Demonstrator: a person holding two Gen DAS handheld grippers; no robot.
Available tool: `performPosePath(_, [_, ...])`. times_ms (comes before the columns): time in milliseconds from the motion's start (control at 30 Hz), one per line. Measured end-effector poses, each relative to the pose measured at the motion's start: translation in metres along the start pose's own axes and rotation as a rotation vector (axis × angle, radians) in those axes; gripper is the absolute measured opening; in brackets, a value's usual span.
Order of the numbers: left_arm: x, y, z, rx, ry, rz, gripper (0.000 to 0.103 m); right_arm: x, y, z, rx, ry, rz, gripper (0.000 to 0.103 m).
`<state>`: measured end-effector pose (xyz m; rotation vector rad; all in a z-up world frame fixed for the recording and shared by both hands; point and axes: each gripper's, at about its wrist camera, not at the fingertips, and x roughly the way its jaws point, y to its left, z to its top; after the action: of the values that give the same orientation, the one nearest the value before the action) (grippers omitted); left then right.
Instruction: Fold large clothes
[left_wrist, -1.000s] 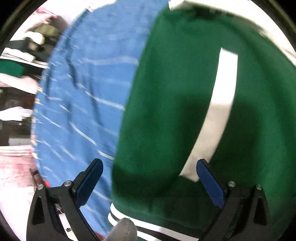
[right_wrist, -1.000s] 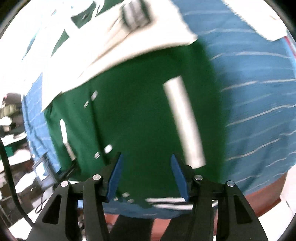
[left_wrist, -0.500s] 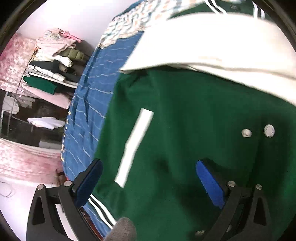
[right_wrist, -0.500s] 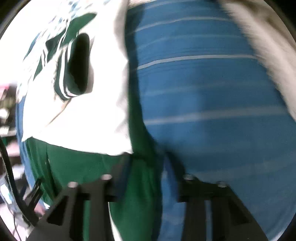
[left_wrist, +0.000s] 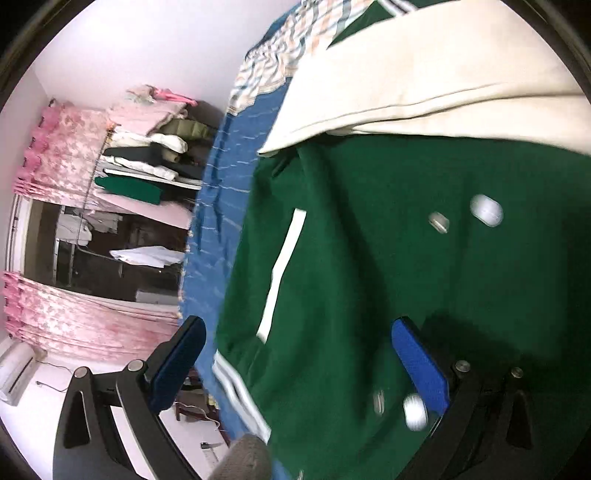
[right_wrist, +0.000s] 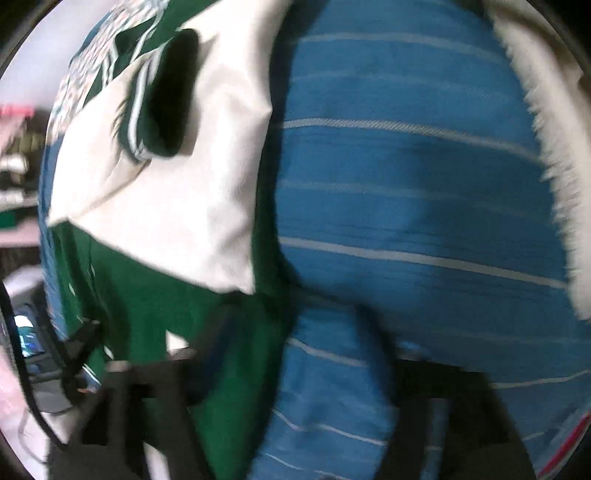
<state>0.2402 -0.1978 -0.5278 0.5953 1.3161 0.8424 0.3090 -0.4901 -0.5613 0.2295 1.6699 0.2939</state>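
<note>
A: Looking along the left claw (left_wrist: 295, 365), I see its blue pads spread wide with nothing pinched. The green jacket (left_wrist: 369, 258) lies flat on the blue striped bed (left_wrist: 218, 229), and it fills the gap ahead of the claw.

B: Where do the pads sit against it?

A: The right-hand pad hangs over the green cloth near two snaps (left_wrist: 465, 216); the left-hand one hangs past the jacket's striped hem, over the bed's edge. A cream sleeve (left_wrist: 406, 85) is folded across the top of the jacket.

B: And the right claw (right_wrist: 295, 354)?

A: Blurred, but its jaws are opening. I cannot tell whether any cloth is caught between them. The claw straddles the jacket's edge: one finger over the green cloth, the other over the bare bed (right_wrist: 406, 184). The sleeve (right_wrist: 177, 177), with its green cuff (right_wrist: 162, 110), lies ahead on the picture's left.

B: Anything beside the bed?

A: Pink curtains (left_wrist: 74, 325) and a shelf (left_wrist: 147, 166) of stacked clothes.
</note>
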Motion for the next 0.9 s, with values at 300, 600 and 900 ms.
performPosePath(300, [-0.133, -0.048, -0.103, 0.182, -0.046, -0.087, 0.103, -0.038, -0.072, -0.072, -0.019, 0.054, -0.148, 0.081])
performPosePath(600, [-0.165, -0.133, -0.14, 0.312, -0.051, -0.119, 0.103, -0.074, -0.159, -0.108, 0.119, 0.074, -0.159, 0.081])
performPosePath(900, [-0.115, -0.122, -0.108, 0.179, -0.045, -0.014, 0.103, -0.08, -0.167, -0.102, 0.141, 0.081, -0.12, 0.081])
